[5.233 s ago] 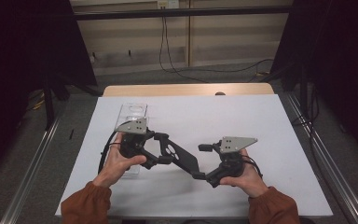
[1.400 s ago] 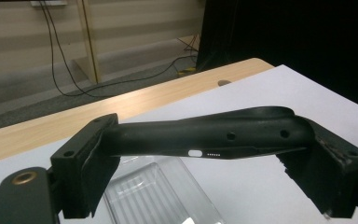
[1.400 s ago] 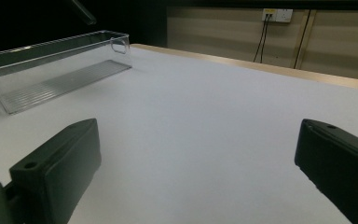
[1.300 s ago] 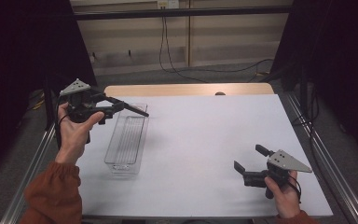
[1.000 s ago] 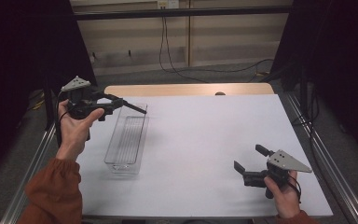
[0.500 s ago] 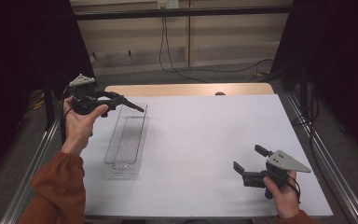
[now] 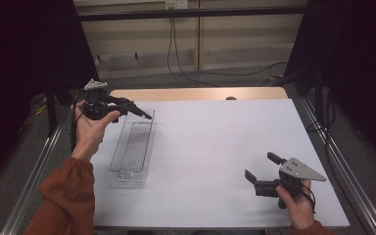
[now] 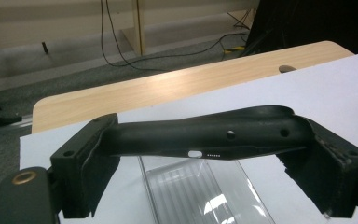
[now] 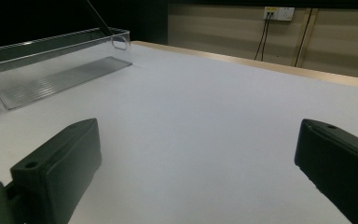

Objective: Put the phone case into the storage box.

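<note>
My left gripper (image 7: 129, 108) is held up in the air over the far end of a clear plastic tray (image 7: 132, 147). It is shut on a long, curved black plastic bar (image 8: 214, 135), which lies crosswise between the jaws in the left gripper view. Below the bar, the tray (image 8: 200, 191) has a ribbed floor. My right gripper (image 7: 260, 166) rests low over the white table top near the front right, open, with nothing between its fingers. In the right gripper view (image 9: 198, 158) the tray (image 9: 51, 60) lies far off at the upper left.
A white sheet (image 7: 210, 147) covers the table top, and a strip of bare wood (image 7: 191, 93) with a small dark hole (image 7: 230, 98) runs along its far edge. Metal rails (image 7: 39, 166) flank the table. Cables (image 7: 186, 68) lie on the floor beyond it.
About five seconds ago both grippers were together at the table's middle. Over the last second my left gripper has moved the bar right, over the tray's far end. The right gripper has stayed still.
</note>
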Available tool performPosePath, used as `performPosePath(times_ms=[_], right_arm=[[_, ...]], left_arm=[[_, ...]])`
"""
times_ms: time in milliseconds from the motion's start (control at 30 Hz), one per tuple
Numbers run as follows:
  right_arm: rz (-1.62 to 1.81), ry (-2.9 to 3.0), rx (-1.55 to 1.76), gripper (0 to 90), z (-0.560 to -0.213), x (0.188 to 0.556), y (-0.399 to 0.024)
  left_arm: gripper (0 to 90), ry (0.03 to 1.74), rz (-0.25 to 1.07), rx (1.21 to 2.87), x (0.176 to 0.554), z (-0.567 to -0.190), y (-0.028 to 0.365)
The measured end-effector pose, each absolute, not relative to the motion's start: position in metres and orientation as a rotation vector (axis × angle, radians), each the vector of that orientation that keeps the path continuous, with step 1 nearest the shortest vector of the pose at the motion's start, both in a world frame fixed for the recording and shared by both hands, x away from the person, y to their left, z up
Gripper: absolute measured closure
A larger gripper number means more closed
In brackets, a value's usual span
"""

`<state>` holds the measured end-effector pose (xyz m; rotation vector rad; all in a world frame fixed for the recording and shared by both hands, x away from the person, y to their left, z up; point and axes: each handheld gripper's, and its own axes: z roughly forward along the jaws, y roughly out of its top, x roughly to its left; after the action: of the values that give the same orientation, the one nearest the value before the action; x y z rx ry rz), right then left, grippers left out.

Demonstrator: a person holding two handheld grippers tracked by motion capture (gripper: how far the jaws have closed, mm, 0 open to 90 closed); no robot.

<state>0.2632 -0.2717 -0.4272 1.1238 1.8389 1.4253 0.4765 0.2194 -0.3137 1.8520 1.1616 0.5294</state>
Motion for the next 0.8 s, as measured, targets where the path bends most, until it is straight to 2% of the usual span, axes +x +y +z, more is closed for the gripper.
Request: performPosePath(times_ms=[800], right_arm=[[1.426, 1.847, 1.118, 0.0, -0.429, 0.263, -0.270]], left_arm=[[14.2, 1.265, 0.565, 1.881, 0.487, -0.331, 0.203]])
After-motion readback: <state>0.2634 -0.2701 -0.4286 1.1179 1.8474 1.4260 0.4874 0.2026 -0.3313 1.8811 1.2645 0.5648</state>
